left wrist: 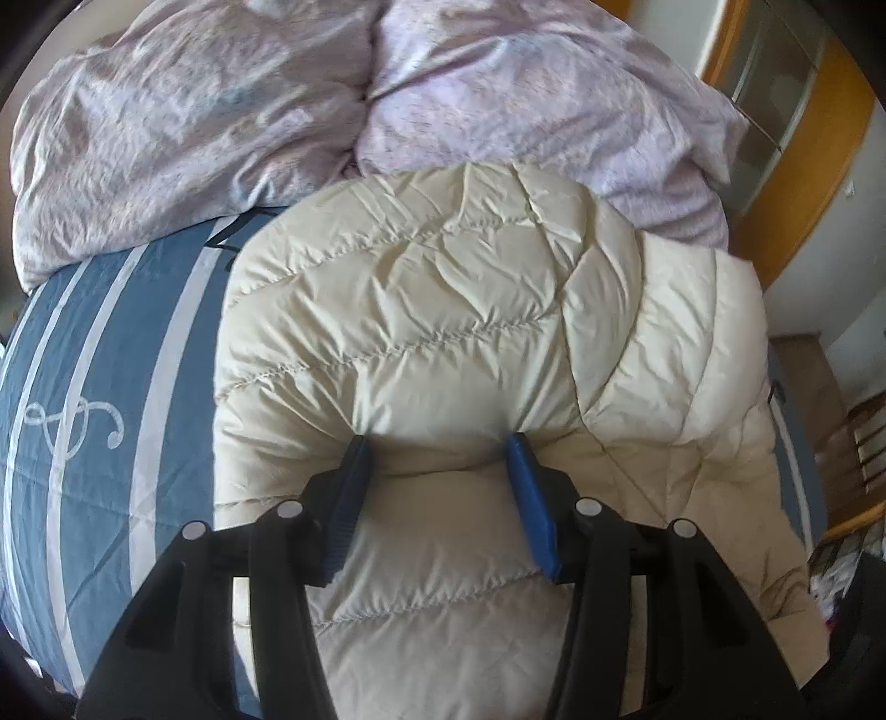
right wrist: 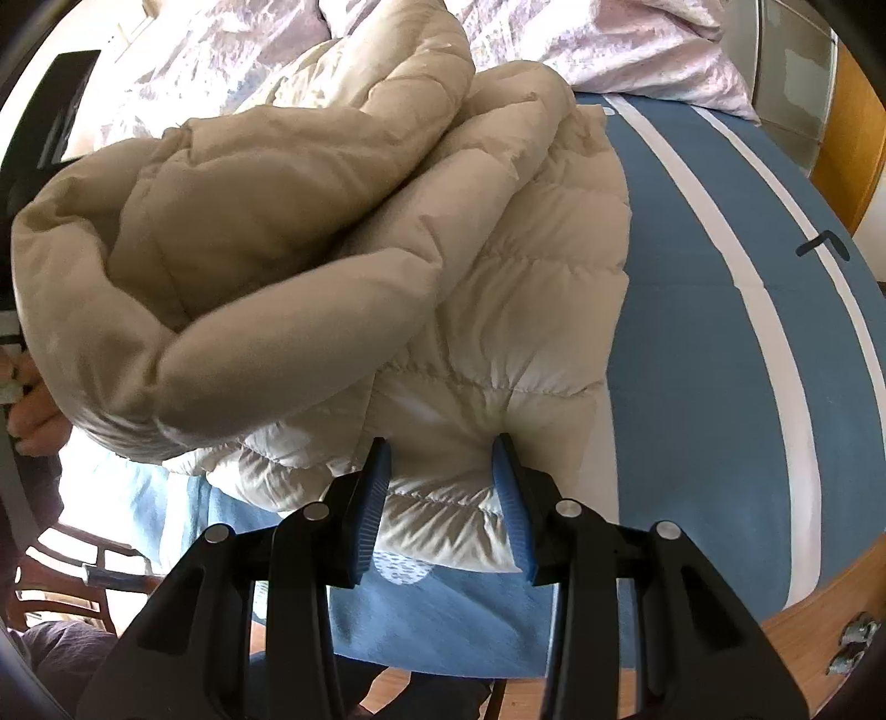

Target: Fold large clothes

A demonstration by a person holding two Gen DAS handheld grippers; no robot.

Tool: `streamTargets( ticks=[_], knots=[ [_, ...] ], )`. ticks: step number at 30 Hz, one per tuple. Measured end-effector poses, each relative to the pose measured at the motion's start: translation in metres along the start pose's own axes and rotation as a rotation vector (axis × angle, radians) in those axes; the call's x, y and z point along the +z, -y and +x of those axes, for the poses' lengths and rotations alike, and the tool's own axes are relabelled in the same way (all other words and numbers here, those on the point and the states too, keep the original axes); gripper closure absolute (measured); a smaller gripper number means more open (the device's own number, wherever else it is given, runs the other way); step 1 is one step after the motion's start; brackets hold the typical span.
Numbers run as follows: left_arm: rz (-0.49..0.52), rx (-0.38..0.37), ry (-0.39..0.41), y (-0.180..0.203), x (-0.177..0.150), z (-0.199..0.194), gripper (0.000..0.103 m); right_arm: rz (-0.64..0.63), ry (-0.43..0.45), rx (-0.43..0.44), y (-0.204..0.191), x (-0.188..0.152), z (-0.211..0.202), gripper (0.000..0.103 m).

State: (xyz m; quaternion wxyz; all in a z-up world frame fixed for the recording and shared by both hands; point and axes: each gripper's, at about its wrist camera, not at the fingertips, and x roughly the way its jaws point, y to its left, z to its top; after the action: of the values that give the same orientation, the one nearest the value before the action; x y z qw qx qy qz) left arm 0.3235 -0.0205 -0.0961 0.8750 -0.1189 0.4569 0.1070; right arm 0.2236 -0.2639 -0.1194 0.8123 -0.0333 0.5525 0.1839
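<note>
Midway, I judge: both the left gripper (left wrist: 437,443) and the right gripper (right wrist: 440,443) pinch the puffy cream quilted down jacket (left wrist: 443,332), doubled over on the blue striped bedspread (left wrist: 111,387), not yet flattened.

A cream puffer jacket (right wrist: 343,232) fills the upper left and middle of the frame, bunched in thick folds on a bed with a blue sheet (right wrist: 692,354) striped white. At the lower middle the right gripper (right wrist: 441,443) has its blue fingers (right wrist: 370,498) clamped on the jacket's hem, the fabric puckered between them. A pale lilac duvet (right wrist: 609,39) lies along the top. A hand (right wrist: 33,410) shows at the left edge.
</note>
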Motion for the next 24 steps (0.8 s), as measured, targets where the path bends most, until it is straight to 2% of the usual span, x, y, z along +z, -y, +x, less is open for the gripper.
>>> streamTargets(
  ticks=[14, 19, 24],
  knots=[
    [0.021, -0.015, -0.04, 0.018, -0.009, 0.028, 0.052, 0.035, -0.003, -0.024, 0.01, -0.007, -0.003, 0.063],
    [0.022, -0.013, -0.031, 0.018, -0.01, 0.028, 0.051, 0.067, 0.015, -0.076, 0.023, -0.009, -0.016, 0.063],
    [0.011, -0.027, -0.027, 0.016, -0.009, 0.026, 0.051, 0.118, 0.073, -0.14, 0.047, 0.005, -0.04, 0.063]
  ],
)
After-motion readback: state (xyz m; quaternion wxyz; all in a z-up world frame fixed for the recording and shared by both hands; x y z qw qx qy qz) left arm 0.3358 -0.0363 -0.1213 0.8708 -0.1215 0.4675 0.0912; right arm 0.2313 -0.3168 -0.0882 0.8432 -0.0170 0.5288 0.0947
